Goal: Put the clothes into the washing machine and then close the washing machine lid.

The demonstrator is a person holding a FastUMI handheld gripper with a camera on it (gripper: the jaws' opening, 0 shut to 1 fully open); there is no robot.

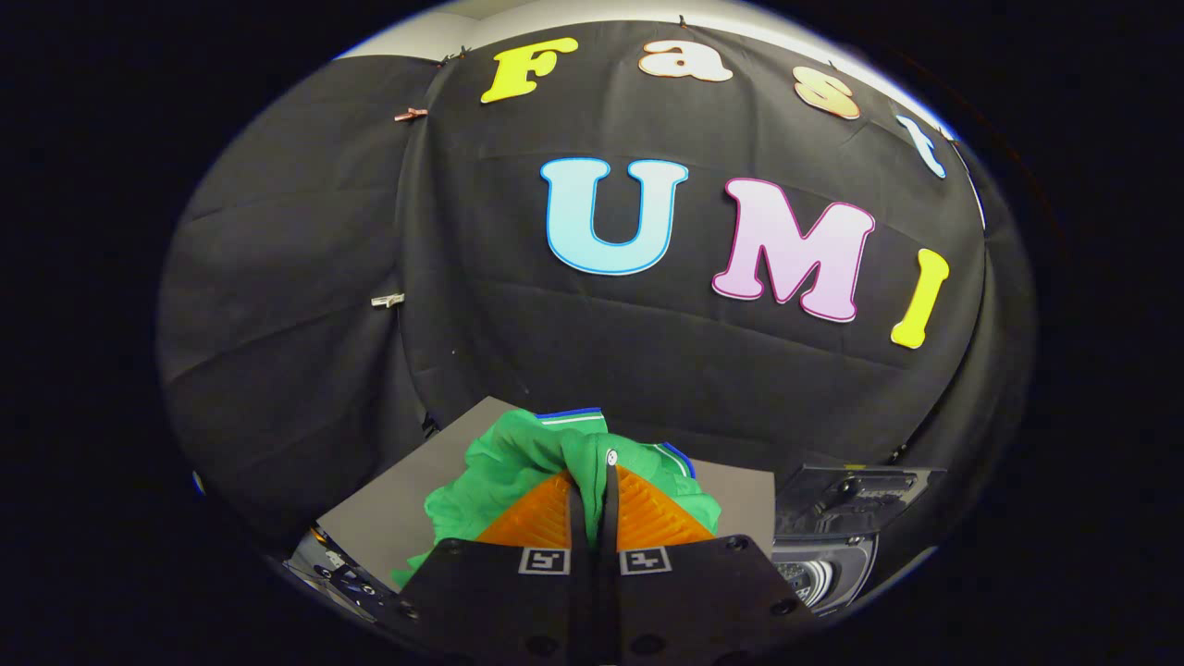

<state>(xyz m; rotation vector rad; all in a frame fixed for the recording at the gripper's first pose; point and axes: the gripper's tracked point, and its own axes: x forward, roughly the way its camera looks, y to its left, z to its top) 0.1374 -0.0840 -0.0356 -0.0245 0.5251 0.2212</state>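
Fingers of our gripper are pinching the green garment lifted above the grey board, left of the washing machine, and we are risking loose folds snagging its rim.

Black cloth wall pinned with clips, pale ceiling strip above
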